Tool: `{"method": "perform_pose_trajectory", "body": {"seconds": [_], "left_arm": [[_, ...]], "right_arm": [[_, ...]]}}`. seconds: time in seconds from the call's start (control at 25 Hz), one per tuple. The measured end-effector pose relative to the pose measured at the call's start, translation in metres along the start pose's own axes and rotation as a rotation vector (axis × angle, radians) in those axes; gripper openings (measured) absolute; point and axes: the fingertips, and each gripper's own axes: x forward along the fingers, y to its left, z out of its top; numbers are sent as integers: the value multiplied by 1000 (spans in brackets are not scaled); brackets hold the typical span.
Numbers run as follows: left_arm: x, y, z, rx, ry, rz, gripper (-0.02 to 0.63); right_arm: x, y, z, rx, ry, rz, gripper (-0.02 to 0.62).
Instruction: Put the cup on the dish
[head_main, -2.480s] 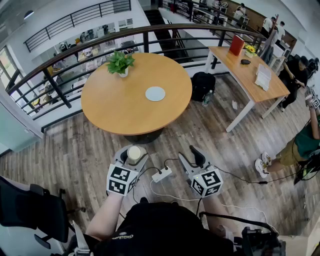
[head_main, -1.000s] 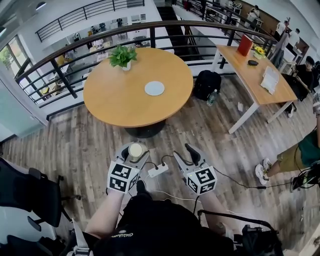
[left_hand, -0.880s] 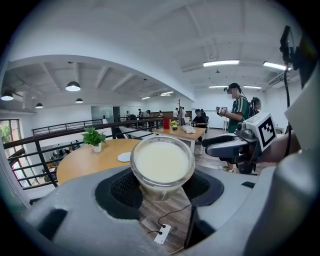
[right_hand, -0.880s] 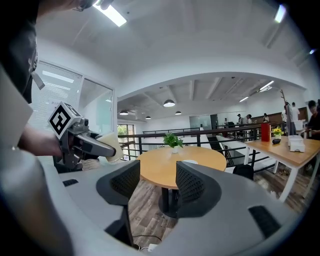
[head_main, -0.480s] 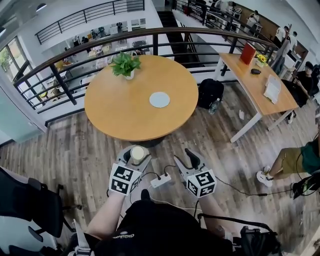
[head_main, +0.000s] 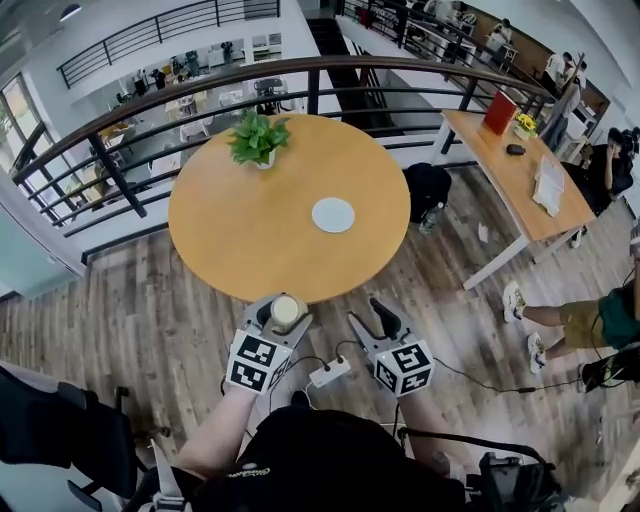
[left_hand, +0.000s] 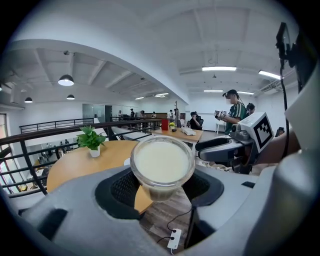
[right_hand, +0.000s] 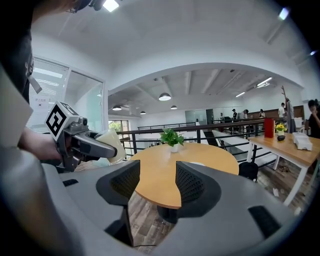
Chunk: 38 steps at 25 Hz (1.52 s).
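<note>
A clear cup (left_hand: 162, 166) full of pale cream liquid sits upright between the pads of my left gripper (head_main: 283, 318), which is shut on it; the cup (head_main: 286, 310) hangs over the near edge of the round wooden table (head_main: 250, 230). A small white dish (head_main: 333, 214) lies flat right of the table's middle, well beyond the cup. My right gripper (head_main: 374, 320) is beside the left one, above the wood floor, open with nothing between its jaws. In the right gripper view the left gripper (right_hand: 87, 143) and the cup (right_hand: 111, 142) show at left.
A potted green plant (head_main: 258, 138) stands at the table's far side. A dark railing (head_main: 300, 70) curves behind the table. A white power strip (head_main: 330, 375) with cables lies on the floor below my grippers. A long desk (head_main: 515, 165) and a black bag (head_main: 430, 190) are at right, with people nearby.
The table has come closer in the head view. Both grippers have moved forward to its near edge, with the cup still in the left one.
</note>
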Motion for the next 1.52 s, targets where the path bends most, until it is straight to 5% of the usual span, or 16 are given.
{"method": "perform_pose_trajectory", "body": {"seconds": [0.32,0.96,1.52], "left_arm": [[7,50,-18,-20,18,-48,256],[38,76,-6,-24,16,-36,256],[153,70,53,-26,37,27,256]], "right_arm": [[43,16,-6,20,38,-37,222],[77,-10,0,26,53,-14,222],[116,-125,23,35,47,99,222]]}}
